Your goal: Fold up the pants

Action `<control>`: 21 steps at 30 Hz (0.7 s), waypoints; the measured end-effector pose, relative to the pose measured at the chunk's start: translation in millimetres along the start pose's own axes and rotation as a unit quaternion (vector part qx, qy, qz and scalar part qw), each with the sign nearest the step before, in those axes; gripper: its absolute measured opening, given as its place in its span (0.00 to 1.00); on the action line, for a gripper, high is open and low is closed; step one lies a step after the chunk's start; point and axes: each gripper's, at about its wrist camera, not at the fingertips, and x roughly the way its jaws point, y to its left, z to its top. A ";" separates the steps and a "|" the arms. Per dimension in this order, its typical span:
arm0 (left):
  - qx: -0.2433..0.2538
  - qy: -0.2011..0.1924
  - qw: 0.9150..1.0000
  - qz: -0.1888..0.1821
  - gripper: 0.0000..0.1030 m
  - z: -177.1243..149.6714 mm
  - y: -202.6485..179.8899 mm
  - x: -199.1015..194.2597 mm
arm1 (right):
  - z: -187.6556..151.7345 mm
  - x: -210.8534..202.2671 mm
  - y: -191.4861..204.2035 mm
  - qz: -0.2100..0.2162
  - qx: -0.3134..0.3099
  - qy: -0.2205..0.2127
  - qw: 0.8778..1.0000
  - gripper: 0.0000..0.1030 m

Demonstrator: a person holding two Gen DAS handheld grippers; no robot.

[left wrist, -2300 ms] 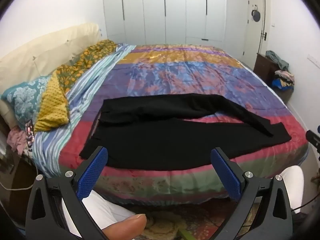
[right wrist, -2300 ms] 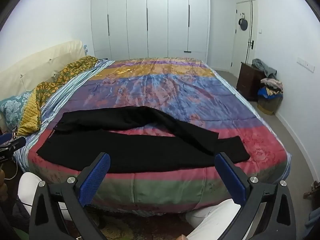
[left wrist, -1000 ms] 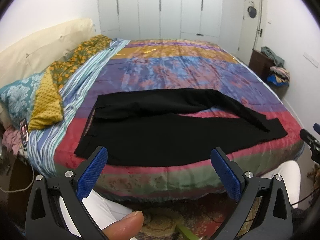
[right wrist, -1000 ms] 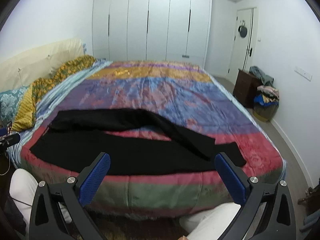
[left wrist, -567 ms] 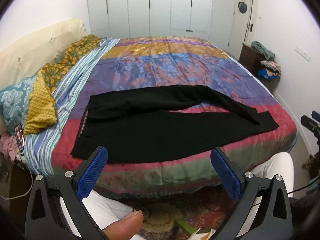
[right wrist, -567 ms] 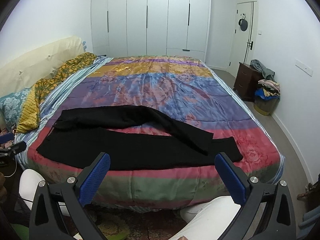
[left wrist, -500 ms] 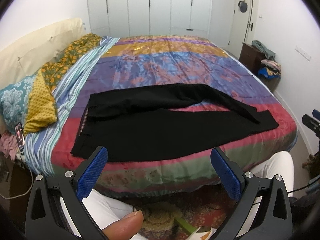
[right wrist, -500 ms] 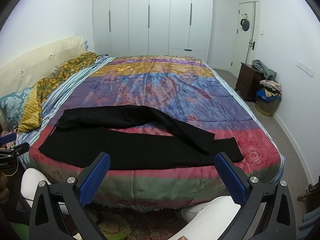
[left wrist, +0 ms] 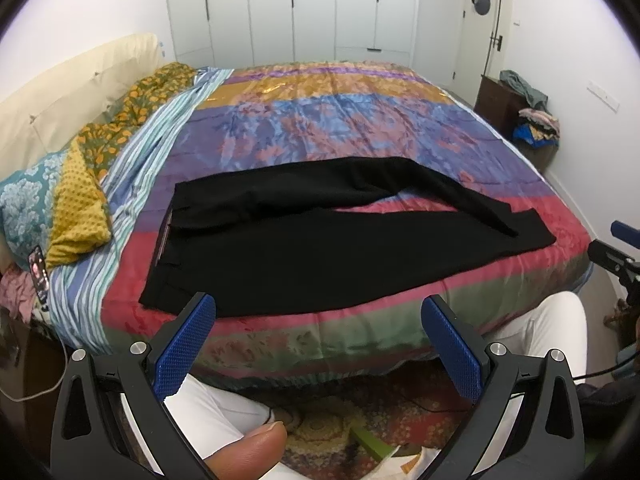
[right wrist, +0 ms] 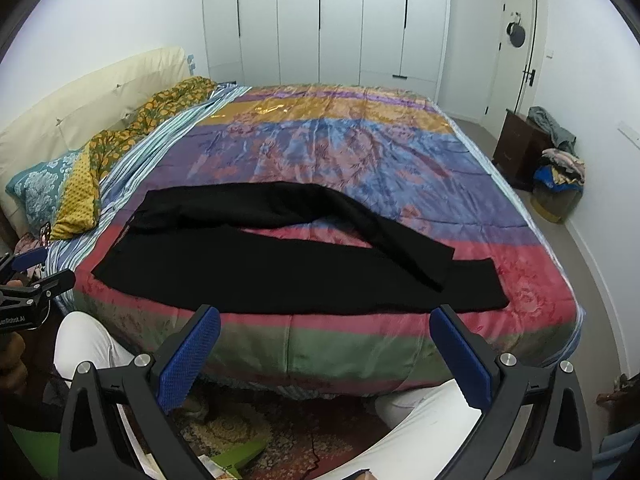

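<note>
**Pants lying flat on the bed, both grippers held off it**

Writing: you are seeing part of a white label on the black body of the left gripper at the right-wrist view's left edge; it looks like "Robot AI", the start cut off.

Materials: the quilt (left wrist: 360,120) is showing a shiny, satin-like sheen, banded in gold, blue, purple, red and green with a floral print. A striped sheet (left wrist: 152,148) is running along its left side. A knobbly mustard pillow (left wrist: 76,208) is resting against a teal floral one. Your gripper fingers (left wrist: 184,344) are carrying blue, finely dimpled pads on black frames.

Pants (left wrist: 320,248): black, matte, lying across the near part of the bed, waistband to the left, hems to the right. The far leg is bending and crossing over the near leg close to the hems.

Left gripper (left wrist: 318,344): you are holding it spread wide, gripping nothing, short of the bed edge. Right gripper (right wrist: 324,354): likewise spread and empty, short of the edge. Your white-clad knees (right wrist: 420,428) are showing below both.
</note>
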 end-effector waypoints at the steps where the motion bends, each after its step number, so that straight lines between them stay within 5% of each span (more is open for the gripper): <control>1: 0.002 0.000 1.000 0.000 1.00 0.1 -1.0 0.0 | 0.0 0.5 1.3 0.002 -0.001 0.000 1.000 1.00; 21: 0.013 0.005 1.000 -0.003 1.00 -1.2 -5.3 2.8 | -1.4 6.5 5.5 0.008 0.002 0.008 1.000 1.00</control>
